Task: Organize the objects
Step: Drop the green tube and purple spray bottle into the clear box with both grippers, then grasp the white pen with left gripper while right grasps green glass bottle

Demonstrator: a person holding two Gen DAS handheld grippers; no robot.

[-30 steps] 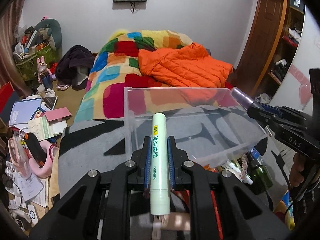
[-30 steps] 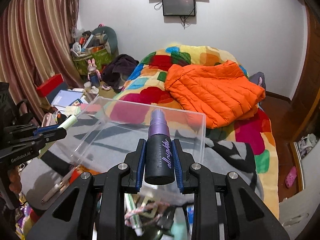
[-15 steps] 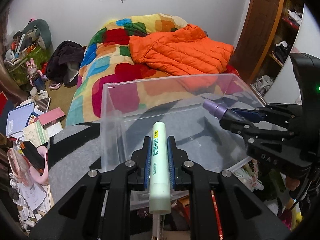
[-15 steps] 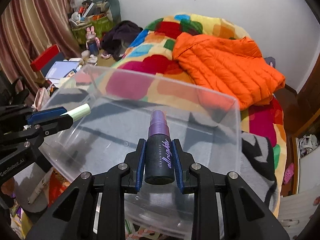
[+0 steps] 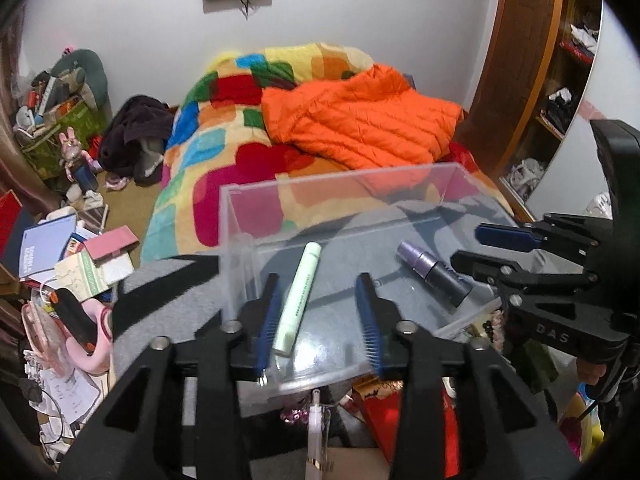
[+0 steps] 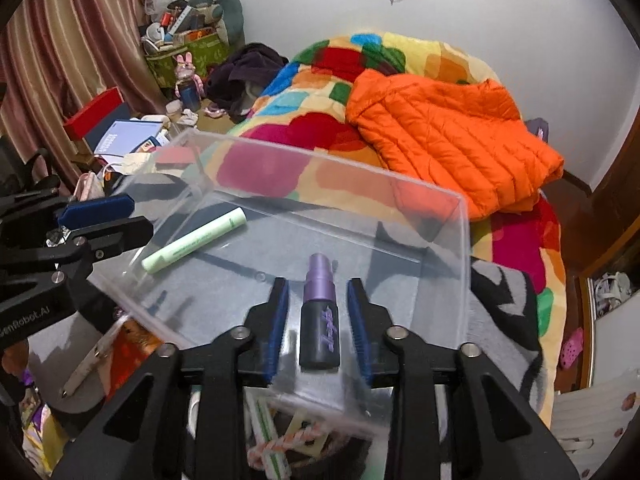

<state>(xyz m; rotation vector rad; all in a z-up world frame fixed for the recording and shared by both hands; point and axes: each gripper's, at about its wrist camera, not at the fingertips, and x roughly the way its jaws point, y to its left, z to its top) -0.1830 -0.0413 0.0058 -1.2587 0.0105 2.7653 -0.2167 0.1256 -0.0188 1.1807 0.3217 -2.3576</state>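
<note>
clear box [image 5: 400,184]: transparent hard plastic, smooth and glossy, with pale glare along its rims
green tube [image 5: 298,296]: pale matt plastic, smooth, small dark print along it
spray bottle [image 6: 320,312]: dark body with a soft sheen, frosted purple cap, smooth
left gripper [image 5: 318,320]: matt black plastic arms, silvery metal screw heads, ribbed blue pads
right gripper [image 6: 318,322]: the same matt black plastic, metal screws, blue ribbed pads
blanket [image 5: 160,292]: grey and black cloth, fuzzy
jacket [image 6: 448,132]: orange quilted cloth, slight sheen
door [image 5: 516,52]: brown wood, polished
</note>
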